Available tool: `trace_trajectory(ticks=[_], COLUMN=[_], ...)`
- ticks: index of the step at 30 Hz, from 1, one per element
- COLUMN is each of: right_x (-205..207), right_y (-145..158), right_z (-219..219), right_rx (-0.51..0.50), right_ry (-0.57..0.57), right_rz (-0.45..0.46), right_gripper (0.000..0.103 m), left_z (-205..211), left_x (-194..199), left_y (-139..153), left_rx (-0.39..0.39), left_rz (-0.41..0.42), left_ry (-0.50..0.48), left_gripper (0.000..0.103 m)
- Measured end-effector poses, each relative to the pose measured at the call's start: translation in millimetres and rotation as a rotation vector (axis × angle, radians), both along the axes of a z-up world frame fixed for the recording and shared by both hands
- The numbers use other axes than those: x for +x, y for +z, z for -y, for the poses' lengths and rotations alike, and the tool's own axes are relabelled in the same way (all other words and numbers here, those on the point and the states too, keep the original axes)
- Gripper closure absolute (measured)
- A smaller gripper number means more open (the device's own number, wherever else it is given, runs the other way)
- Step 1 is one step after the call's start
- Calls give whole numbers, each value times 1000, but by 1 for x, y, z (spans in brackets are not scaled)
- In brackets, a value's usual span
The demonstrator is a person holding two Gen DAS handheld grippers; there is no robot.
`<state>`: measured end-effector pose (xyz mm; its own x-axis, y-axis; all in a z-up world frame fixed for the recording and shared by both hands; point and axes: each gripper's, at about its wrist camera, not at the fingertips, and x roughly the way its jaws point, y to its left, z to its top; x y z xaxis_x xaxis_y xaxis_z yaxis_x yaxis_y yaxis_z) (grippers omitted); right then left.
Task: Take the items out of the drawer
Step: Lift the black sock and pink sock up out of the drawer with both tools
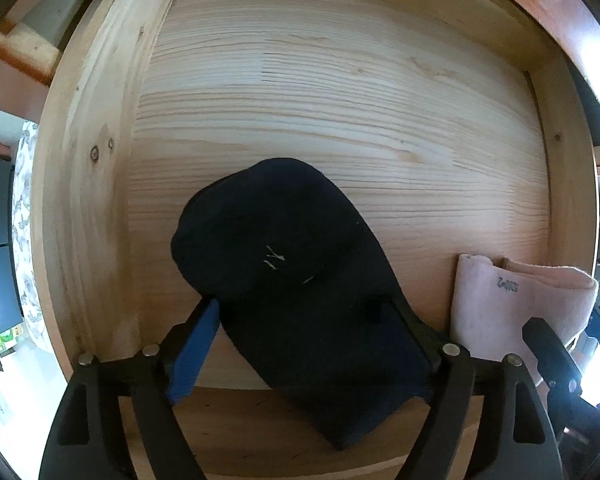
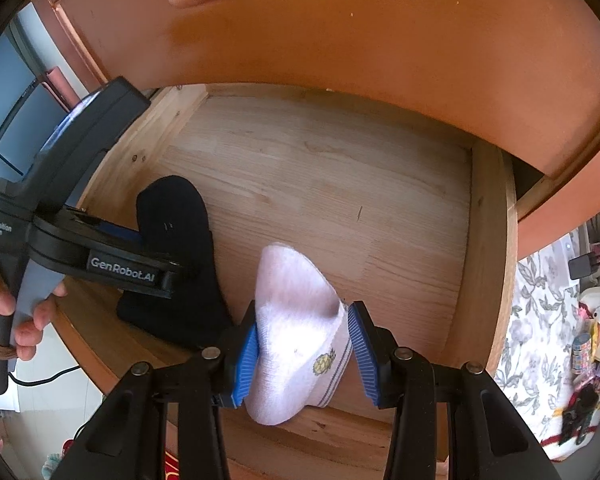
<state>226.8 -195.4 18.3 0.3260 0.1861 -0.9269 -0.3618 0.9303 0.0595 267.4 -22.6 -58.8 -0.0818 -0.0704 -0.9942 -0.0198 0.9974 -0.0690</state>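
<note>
Here, at seven o'clock in the wooden drawer (image 2: 320, 184), the left hand-held gripper (image 1: 300, 344) straddles the black sock (image 1: 276, 248), jaws spread wide. At five o'clock, the right hand-held gripper (image 2: 306, 354) pinches the white sock (image 2: 296, 320), lifted off the drawer floor.

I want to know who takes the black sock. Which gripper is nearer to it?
Left. The left gripper straddles the black sock in the drawer; the right gripper is beside it, around the white sock.

Left wrist view: straight down, close over the drawer (image 1: 340, 100) floor. Right wrist view: steeply down, nearer the front edge. Both share the black sock (image 1: 284, 272) and drawer boards.
</note>
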Motion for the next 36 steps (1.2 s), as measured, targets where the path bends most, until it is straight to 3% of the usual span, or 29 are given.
trace_trajectory(ticks=[6,21,23,25,28,36], right_x=[0,2,1,2,2,1], right_y=[-1,-8,-6,-6,-4,-5], right_z=[-1,-3,0,2,8,13], right_rx=[-9,-31,-27,-14,-3,23], right_ry=[4,-4,-14,-16,-30,-52], right_rz=[-2,-5,6,8,17,14], right_gripper=[56,57,62,76,88,89], left_z=[15,35,33,33,28,35], left_x=[4,21,21,22,19,20], left_y=[-3,0,2,2,9,24], left_rx=[36,42,41,41,39,-30], left_rz=[-19,-21,-14,-10,9,56], left_ry=[-17,30,22,10,-22,-50], left_gripper=[17,15,15,16,24,68])
